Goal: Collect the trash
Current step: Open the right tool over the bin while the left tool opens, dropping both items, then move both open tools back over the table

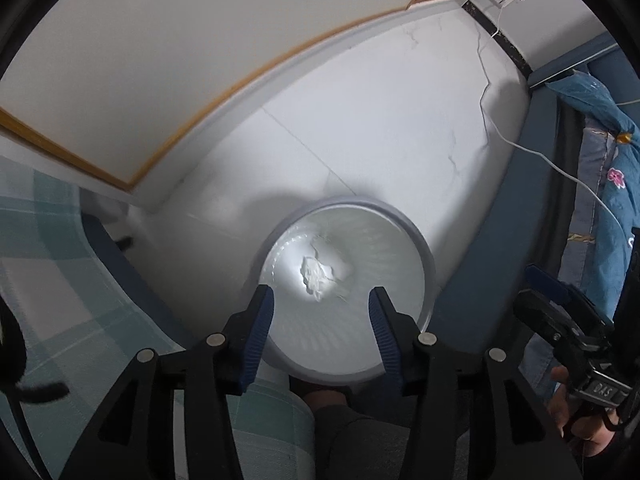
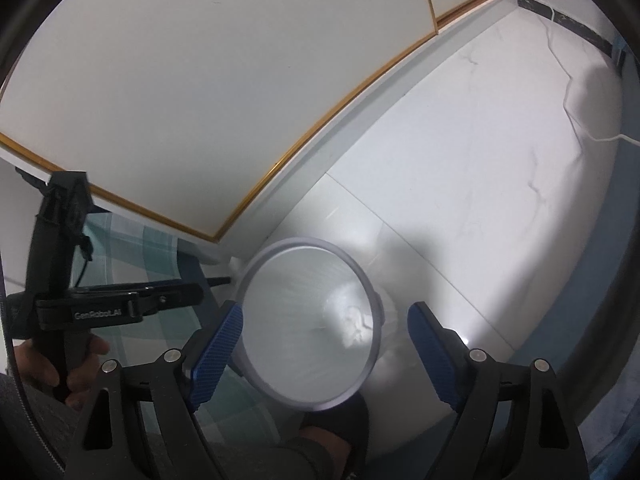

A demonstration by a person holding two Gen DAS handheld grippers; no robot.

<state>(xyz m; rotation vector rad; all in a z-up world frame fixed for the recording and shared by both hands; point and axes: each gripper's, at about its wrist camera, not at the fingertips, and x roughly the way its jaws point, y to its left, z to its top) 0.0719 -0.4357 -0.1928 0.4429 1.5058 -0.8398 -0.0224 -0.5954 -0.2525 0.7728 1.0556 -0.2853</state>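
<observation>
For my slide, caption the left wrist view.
Open left claw above white bin holding crumpled tissue.

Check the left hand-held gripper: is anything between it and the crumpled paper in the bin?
Nothing visible. The left hand-held gripper hangs open over the bin, empty, and the crumpled paper lies at the bottom with clear space above it.

A bin (image 1: 416, 240) stands on the floor (image 1: 360, 120), with crumpled paper (image 1: 318, 274) lying at its bottom. Left of the bin is a checked bedcover (image 1: 52, 264); right of it, a bed frame (image 1: 540, 200) carries patterned bedding (image 1: 608, 168). Beyond the bin a wardrobe (image 1: 180, 60) runs along the far side, and a cable (image 1: 486, 92) trails across the far floor.
</observation>
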